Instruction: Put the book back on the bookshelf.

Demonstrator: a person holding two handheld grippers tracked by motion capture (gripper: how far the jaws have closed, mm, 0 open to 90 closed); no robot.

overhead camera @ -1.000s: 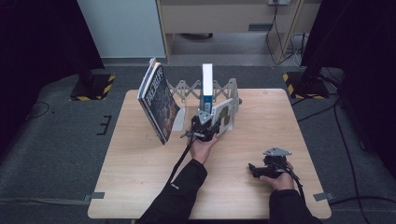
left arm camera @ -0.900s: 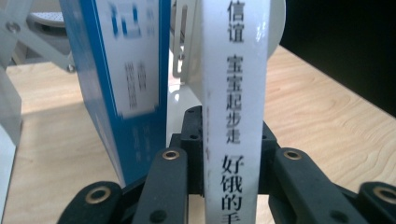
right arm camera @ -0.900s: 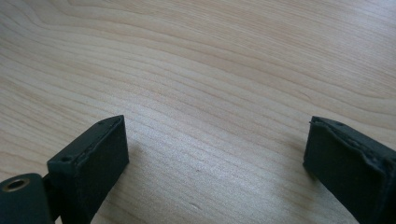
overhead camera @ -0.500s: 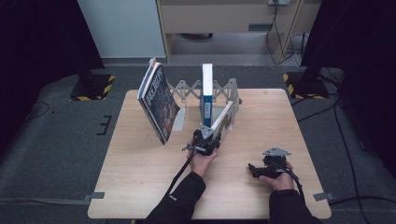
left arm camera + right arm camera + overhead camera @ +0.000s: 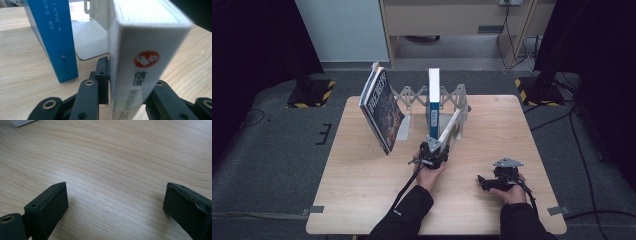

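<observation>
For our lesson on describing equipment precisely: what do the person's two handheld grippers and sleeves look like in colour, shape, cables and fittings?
Both grippers are black. The left gripper has blocky jaws with round brass-coloured eyelets at the joints, and a black cable trails from it along the forearm. The right gripper has flat, rectangular black pads and carries a grey three-cornered plate on top. The person wears dark long sleeves.

In the left gripper view we lose the top of the white book (image 5: 147, 57) past the upper edge, and its near spine lettering blurs. The blue book (image 5: 53, 37) is likewise cut off above, its small print too fine for us to read. In the high view, the leaning book's (image 5: 382, 110) cover title is too small to make out.
</observation>
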